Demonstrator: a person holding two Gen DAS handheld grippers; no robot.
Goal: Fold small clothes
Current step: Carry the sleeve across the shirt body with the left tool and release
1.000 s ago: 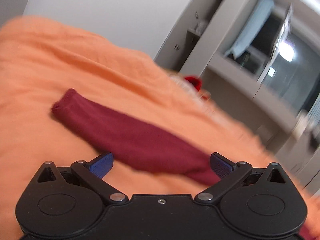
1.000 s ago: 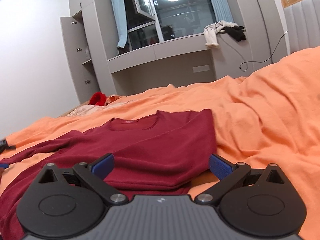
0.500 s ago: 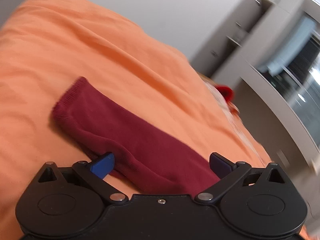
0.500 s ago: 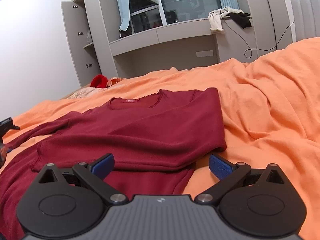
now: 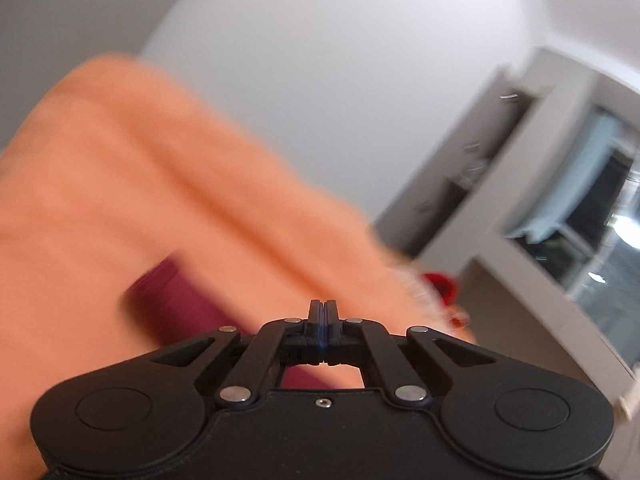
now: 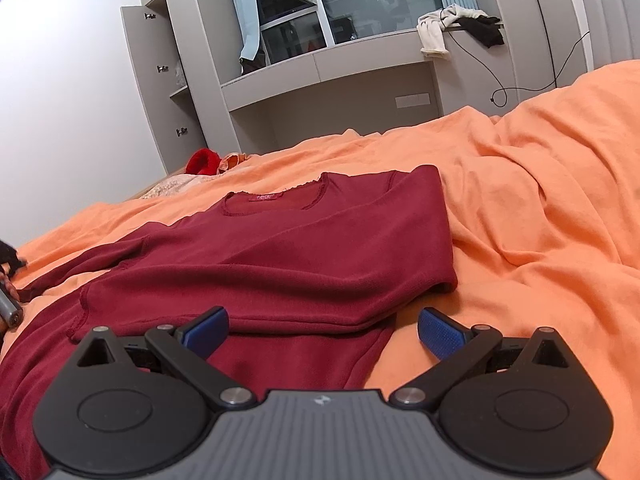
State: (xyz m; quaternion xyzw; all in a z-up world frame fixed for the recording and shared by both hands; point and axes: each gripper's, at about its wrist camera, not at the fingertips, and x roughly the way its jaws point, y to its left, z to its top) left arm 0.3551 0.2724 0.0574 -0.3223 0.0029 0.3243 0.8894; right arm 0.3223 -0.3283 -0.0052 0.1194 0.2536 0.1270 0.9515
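Observation:
A maroon long-sleeved shirt (image 6: 320, 248) lies flat on the orange bed cover (image 6: 540, 240), its right side folded over the body. Its left sleeve (image 6: 92, 260) stretches out to the left edge, where a bit of my left gripper (image 6: 10, 258) shows. In the blurred left wrist view the left gripper (image 5: 322, 312) has its pads pressed together. The sleeve (image 5: 168, 300) runs in beneath them, and the pinch itself is hidden. My right gripper (image 6: 322, 332) hovers open over the shirt's near edge, with no cloth between its fingers.
A red item (image 6: 204, 160) and pale cloth lie at the bed's far left corner. Behind the bed stand a grey cabinet (image 6: 160, 80) and a window desk with clothes (image 6: 440, 28) draped on its ledge. Rumpled cover fills the right side.
My left gripper closed over the sleeve that lay between its open fingers, and it has tilted upward. The right gripper has edged closer to the shirt and stays open.

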